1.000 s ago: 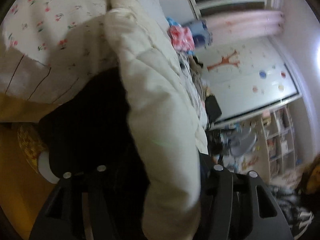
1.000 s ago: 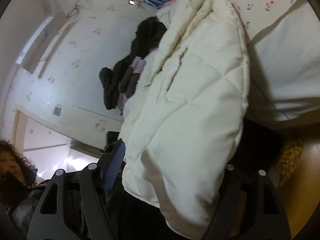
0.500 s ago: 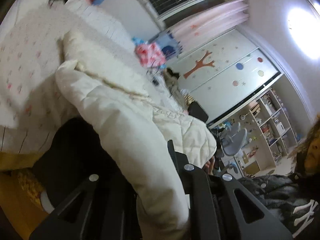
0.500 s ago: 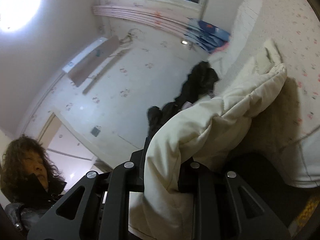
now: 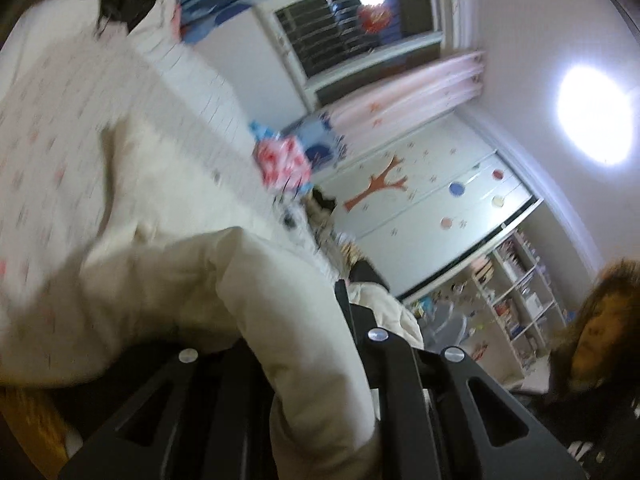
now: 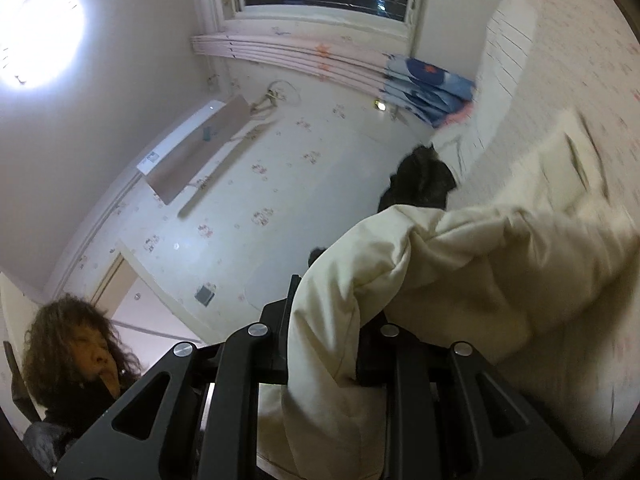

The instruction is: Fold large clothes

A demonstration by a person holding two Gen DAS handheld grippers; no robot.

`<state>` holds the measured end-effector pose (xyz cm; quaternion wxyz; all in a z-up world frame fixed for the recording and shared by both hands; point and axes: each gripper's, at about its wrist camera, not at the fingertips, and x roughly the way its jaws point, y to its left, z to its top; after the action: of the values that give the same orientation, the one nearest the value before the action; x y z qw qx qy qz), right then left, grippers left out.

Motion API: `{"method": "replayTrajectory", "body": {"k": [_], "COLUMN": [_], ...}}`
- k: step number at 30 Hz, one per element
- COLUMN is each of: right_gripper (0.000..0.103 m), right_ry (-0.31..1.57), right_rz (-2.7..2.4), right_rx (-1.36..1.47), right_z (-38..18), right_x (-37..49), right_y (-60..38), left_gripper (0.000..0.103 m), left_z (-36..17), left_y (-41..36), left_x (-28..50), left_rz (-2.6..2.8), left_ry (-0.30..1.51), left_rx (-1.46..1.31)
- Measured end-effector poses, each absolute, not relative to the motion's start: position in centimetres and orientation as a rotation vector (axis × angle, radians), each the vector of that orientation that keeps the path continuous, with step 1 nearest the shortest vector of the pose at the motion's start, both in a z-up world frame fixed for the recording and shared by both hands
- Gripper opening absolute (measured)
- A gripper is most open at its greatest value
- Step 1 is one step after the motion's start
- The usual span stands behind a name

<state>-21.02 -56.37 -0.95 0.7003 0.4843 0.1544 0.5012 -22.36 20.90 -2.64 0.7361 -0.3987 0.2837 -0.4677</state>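
Left wrist view had swung up since a second earlier; left gripper (image 5: 304, 360) and right gripper (image 6: 324, 344) each stayed clamped on the puffy, quilted cream coat (image 5: 312, 360).

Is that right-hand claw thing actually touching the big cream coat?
Touching. In the right wrist view, the cream coat bunches between the right gripper's two black fingers, pinched on both sides with no gap showing.

The coat (image 5: 280, 304) is cream-white, padded and quilted, bunched into thick puffy folds. Part of it is lifted off the bed (image 5: 48, 152), the rest trailing back onto the flowered sheet. From the right wrist view the coat (image 6: 460, 264) hangs in a rounded, doubled-over bulge.
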Motion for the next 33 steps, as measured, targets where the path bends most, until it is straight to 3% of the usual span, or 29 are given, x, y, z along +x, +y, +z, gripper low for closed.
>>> {"method": "replayTrajectory", "body": {"k": [9, 19, 22, 24, 25, 26, 30, 32, 33], "right_gripper": [0.02, 0.02, 0.034, 0.071, 0.08, 0.094, 0.097, 0.097, 0.097], "right_ry": [0.355, 0.666, 0.663, 0.647, 0.618, 0.591, 0.555, 0.614, 0.643], "right_rz": [0.943, 0.562, 0.598, 0.63, 0.632, 0.62, 0.575, 0.559, 0.548], "right_rx": [1.11, 1.227, 1.249, 1.256, 1.271, 1.279, 1.191, 0.971, 0.887], "right_z": [2.3, -10.1, -10.4, -9.7, -9.3, -8.6, -5.4, -2.4, -1.5], "right_x": [-7.4, 7.8, 8.5, 8.3, 7.9, 7.4, 5.5, 5.5, 5.8], "right_y": [-56.9, -54.9, -54.9, -54.9, -55.2, -55.9, -56.7, -53.9, -52.5], "left_gripper": [0.014, 0.016, 0.017, 0.033, 0.041, 0.058, 0.086, 0.096, 0.096], "left_z": [-1.0, -13.5, -14.4, -13.5, -12.8, -12.2, -7.5, -3.2, -2.0], "left_y": [20.6, 17.4, 17.5, 18.1, 18.8, 19.2, 21.3, 20.7, 19.6], "left_x": [-8.7, 4.0, 4.2, 4.2, 4.1, 3.9, 2.1, 0.6, 0.3], "left_rz": [-0.824, -0.402, -0.418, -0.46, -0.478, -0.478, -0.466, -0.421, -0.431], "left_ry": [0.565, 0.815, 0.843, 0.867, 0.868, 0.859, 0.728, 0.619, 0.601], "left_rx": [-1.024, -1.085, -1.116, -1.134, -1.166, -1.192, -1.25, -1.122, -1.051]}}
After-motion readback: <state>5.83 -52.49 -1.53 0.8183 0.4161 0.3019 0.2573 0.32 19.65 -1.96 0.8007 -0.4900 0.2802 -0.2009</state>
